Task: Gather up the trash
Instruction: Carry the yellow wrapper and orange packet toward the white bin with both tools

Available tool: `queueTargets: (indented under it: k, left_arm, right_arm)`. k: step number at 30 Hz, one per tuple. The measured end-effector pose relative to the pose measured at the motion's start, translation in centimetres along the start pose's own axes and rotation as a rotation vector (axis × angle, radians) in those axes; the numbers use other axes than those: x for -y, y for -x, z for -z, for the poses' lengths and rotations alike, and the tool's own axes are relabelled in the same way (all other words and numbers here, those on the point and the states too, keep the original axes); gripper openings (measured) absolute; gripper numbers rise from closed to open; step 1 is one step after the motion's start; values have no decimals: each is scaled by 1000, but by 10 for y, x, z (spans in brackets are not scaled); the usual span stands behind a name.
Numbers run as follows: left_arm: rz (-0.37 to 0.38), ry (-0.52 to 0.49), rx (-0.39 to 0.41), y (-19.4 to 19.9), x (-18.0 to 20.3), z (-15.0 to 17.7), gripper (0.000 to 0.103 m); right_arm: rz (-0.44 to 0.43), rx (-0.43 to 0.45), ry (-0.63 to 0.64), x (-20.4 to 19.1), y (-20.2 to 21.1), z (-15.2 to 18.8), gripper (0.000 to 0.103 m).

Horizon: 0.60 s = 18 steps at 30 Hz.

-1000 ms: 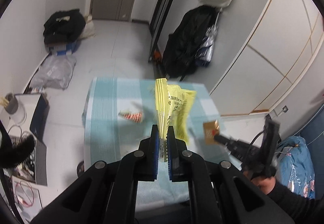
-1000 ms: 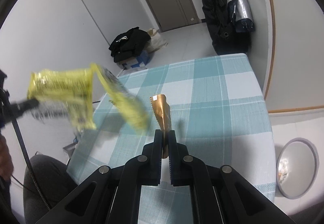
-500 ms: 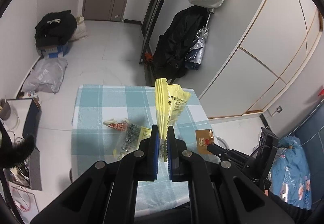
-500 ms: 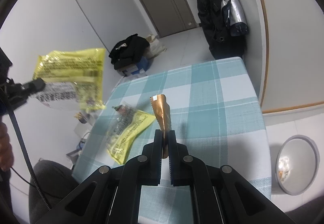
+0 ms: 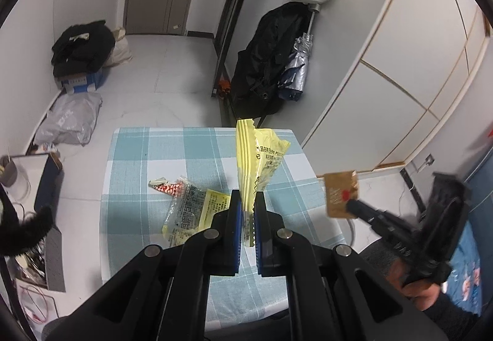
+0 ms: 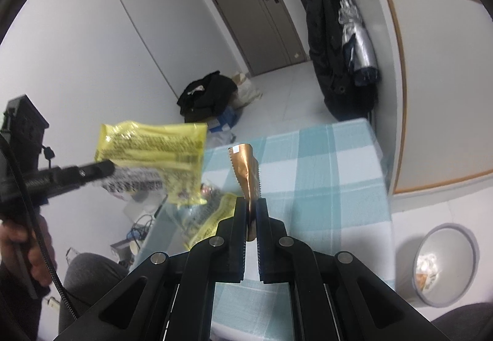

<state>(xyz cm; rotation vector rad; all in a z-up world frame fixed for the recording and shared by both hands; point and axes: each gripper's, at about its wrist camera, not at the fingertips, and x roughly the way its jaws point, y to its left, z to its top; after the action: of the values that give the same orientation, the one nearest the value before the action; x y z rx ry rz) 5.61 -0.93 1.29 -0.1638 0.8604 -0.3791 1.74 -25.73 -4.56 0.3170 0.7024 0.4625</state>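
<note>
My left gripper (image 5: 246, 202) is shut on a yellow snack wrapper (image 5: 260, 156), held upright above the blue-checked table (image 5: 148, 153); the same yellow wrapper (image 6: 154, 156) hangs at the left of the right wrist view. My right gripper (image 6: 252, 205) is shut on a small bronze foil wrapper (image 6: 245, 168), also visible as the bronze wrapper (image 5: 340, 196) at the right of the left wrist view. On the table lie a yellow-and-clear wrapper (image 5: 191, 211) and a small red-and-white wrapper (image 5: 166, 187).
A grey waste bin (image 6: 443, 264) with some trash inside stands on the floor right of the table. Black coat and umbrella (image 5: 271, 63) hang by the wall beyond the table. Bags and a box (image 5: 80, 63) sit on the floor at left.
Both grippers have risen and pulled back from the table with their wrappers. The yellow-and-clear wrapper on the table has come into view beneath them, and the waste bin shows more fully.
</note>
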Motion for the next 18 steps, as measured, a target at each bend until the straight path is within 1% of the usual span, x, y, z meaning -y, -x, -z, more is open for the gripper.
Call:
queueTargets:
  k: [4,7,13,18]
  left_arm:
    - [20,-19,-12,-5,11,-4,3]
    - [14,-49,-9,-7,25,-6,3]
    - [69,-89,-3,-14,58,-15,3]
    - [133,-126,-4,-26,91,-27,3]
  right_arm:
    - [12,39,-5,6,21,-14,5]
    - [28,63,-4,10,35,-24,5]
    - [79,124,4,28,75,-43,5]
    - [133,159,-12,49,107,-54,5]
